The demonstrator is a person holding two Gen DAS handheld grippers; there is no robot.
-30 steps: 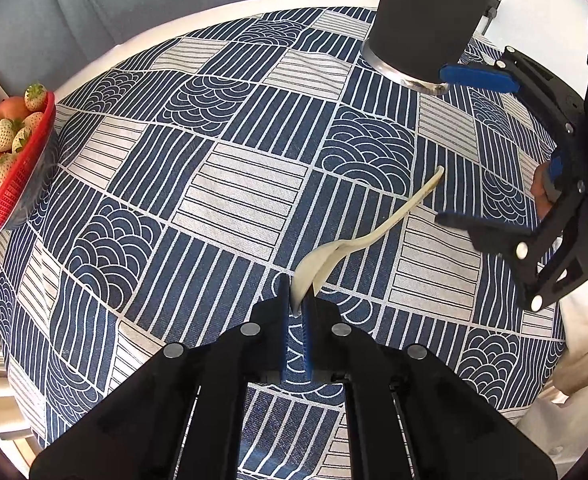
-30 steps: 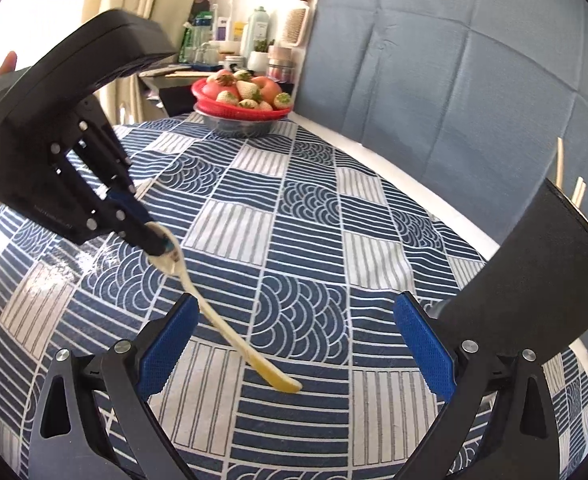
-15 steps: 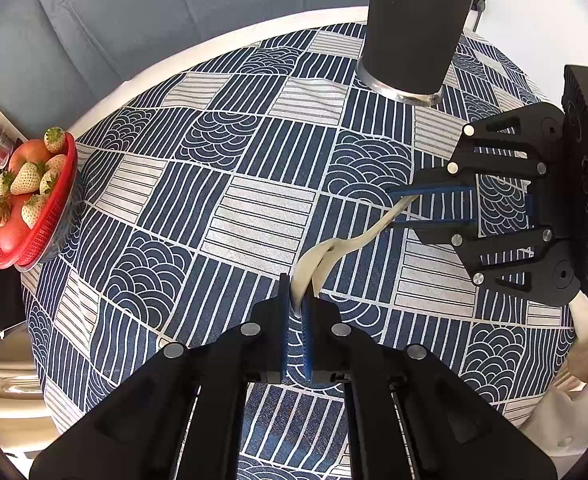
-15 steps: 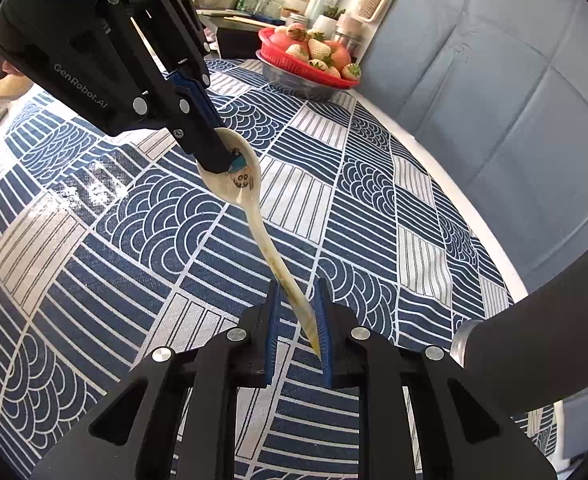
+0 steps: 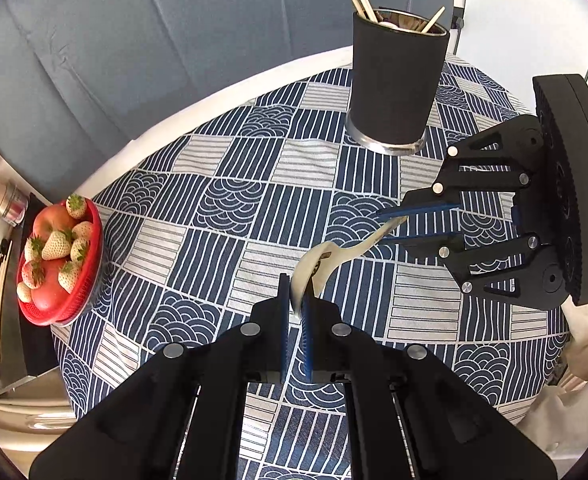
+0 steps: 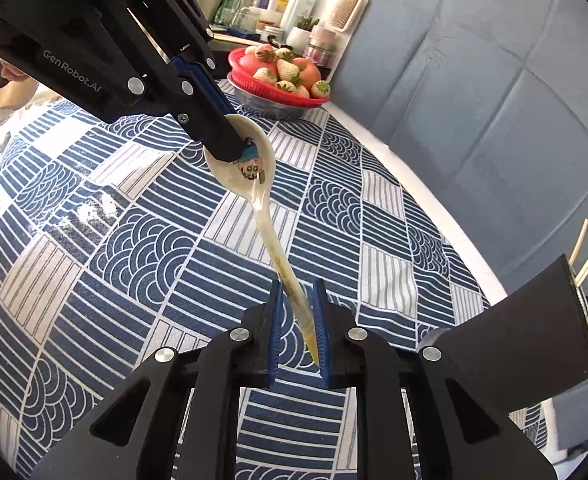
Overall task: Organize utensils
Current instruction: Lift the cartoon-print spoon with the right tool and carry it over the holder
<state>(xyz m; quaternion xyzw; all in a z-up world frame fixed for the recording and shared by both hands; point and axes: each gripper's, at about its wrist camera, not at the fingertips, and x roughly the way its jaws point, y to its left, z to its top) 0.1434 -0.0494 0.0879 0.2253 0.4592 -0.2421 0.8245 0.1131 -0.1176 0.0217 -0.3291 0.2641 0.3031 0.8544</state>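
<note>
A cream ceramic spoon (image 5: pixel 326 258) (image 6: pixel 271 236) with a small cartoon print in its bowl hangs above the blue patterned tablecloth (image 5: pixel 221 208). My left gripper (image 5: pixel 296 294) (image 6: pixel 229 142) is shut on the spoon's bowl. My right gripper (image 6: pixel 300 324) (image 5: pixel 390 224) has closed around the handle's tip, with a small gap still showing on one side. A black utensil cup (image 5: pixel 396 88) (image 6: pixel 534 320) with several chopsticks stands at the table's far edge.
A red basket of strawberries and peaches (image 5: pixel 59 258) (image 6: pixel 281 72) sits at the table's left edge. A cluttered shelf with bottles and a brush (image 6: pixel 294 4) lies behind it. A grey padded wall (image 5: pixel 173 28) runs along the back.
My right gripper swung in from open and closed around the spoon's handle. Both grippers rose with the spoon, so the cup's top and chopsticks came into view.
</note>
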